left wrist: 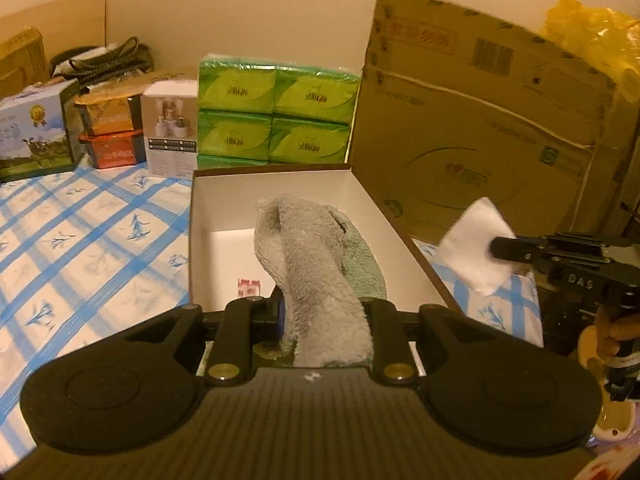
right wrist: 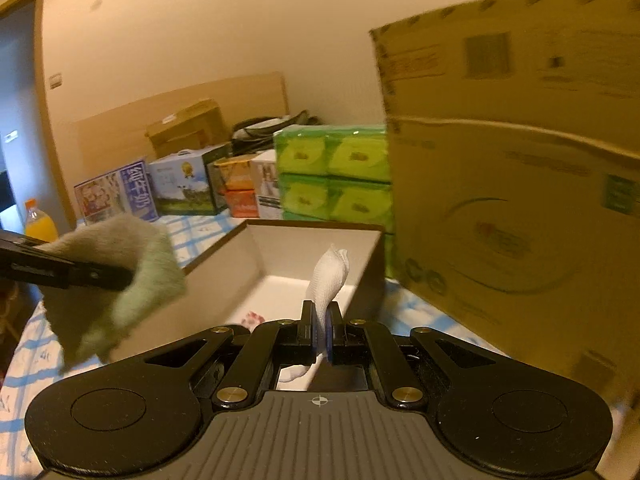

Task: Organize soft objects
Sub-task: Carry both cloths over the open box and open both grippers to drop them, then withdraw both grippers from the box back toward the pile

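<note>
Left gripper [left wrist: 324, 312]: black two-finger claw, jaws pinching a fluffy grey-green terry cloth [left wrist: 316, 264]. In the left wrist view the cloth rises from between the fingers and stands ahead of them, in front of the open white-lined cardboard box [left wrist: 276, 184]. In the right wrist view the same cloth [right wrist: 116, 276] hangs from the left claw's tip [right wrist: 120, 276], just left of the box's near left wall [right wrist: 224, 264] and above the blue-and-white checked sheet [right wrist: 24, 360].

Right gripper [right wrist: 320, 328]: black two-finger claw, jaws pressed together on a thin white gauze-like cloth [right wrist: 328, 280]. The cloth stands up from between the blue pads and a short end droops behind them; it appears against the box's white interior. In the left wrist view this white cloth [left wrist: 476, 244] hangs from the right claw's tip [left wrist: 500, 248], to the right of the box's right wall and above the checked sheet [left wrist: 80, 240]. A hand [left wrist: 616, 328] grips the right claw's handle at the frame edge.

Inside the box: a small red-and-white packet [left wrist: 249, 287] lies on the floor near the left claw.

Behind the box: stacked green tissue packs [left wrist: 276, 112]; to their right a large brown corrugated carton [left wrist: 480, 128], its image blurred in the right wrist view; to their left a white product box [left wrist: 170, 128], two orange boxes [left wrist: 110, 132] stacked one on the other, and a blue milk carton box [left wrist: 34, 132].
</note>
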`<state>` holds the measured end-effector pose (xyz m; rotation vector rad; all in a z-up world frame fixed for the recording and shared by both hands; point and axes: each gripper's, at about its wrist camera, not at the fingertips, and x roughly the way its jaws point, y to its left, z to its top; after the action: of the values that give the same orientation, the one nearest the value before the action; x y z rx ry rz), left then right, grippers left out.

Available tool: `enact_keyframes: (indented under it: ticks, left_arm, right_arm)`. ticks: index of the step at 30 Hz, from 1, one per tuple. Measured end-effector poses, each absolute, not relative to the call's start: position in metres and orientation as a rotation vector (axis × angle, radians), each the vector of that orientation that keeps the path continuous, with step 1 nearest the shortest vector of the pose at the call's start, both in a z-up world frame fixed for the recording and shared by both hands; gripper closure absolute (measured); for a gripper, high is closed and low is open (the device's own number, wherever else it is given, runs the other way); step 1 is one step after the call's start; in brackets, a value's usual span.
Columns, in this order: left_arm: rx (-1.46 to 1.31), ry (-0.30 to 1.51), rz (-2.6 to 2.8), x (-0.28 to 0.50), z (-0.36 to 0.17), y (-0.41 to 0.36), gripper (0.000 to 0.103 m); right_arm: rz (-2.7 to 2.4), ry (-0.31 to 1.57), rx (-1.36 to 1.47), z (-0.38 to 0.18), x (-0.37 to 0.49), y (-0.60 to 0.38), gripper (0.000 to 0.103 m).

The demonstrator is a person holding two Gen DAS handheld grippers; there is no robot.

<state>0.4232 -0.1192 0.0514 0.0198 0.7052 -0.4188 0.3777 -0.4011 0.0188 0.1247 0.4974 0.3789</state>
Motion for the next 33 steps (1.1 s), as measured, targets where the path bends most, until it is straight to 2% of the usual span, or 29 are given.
enact_keyframes:
  ticks: [15, 17, 19, 20, 21, 22, 23, 24, 33]
  left_arm:
    - [0.056, 0.759, -0.384, 0.559, 0.012, -0.165, 0.084]
    - [0.069, 0.749, -0.370, 0.571, 0.008, -0.170, 0.083]
    - [0.077, 0.736, -0.358, 0.583, 0.004, -0.174, 0.076]
    - [0.075, 0.733, -0.344, 0.588, 0.002, -0.175, 0.074]
    - [0.071, 0.734, -0.333, 0.593, 0.000, -0.176, 0.068]
    - [0.063, 0.738, -0.329, 0.598, -0.004, -0.177, 0.060]
    - [0.057, 0.743, -0.327, 0.601, -0.007, -0.177, 0.056]
    - [0.063, 0.750, -0.319, 0.603, -0.010, -0.178, 0.054]
    - [0.139, 0.756, -0.320, 0.596, -0.022, -0.179, 0.055]
  right_arm:
    - [0.462, 0.550, 0.053, -0.026, 0.528, -0.376, 0.099]
    - [0.466, 0.548, 0.040, -0.030, 0.539, -0.374, 0.098]
    - [0.463, 0.542, 0.036, -0.033, 0.549, -0.371, 0.098]
    - [0.467, 0.549, 0.039, -0.035, 0.554, -0.370, 0.094]
    - [0.457, 0.552, 0.039, -0.037, 0.559, -0.368, 0.078]
    - [0.448, 0.552, 0.031, -0.037, 0.561, -0.365, 0.051]
    - [0.439, 0.555, 0.013, -0.040, 0.563, -0.363, 0.041]
    - [0.427, 0.551, 0.003, -0.041, 0.563, -0.361, 0.037]
    - [0.463, 0.537, -0.044, -0.049, 0.555, -0.362, 0.037]
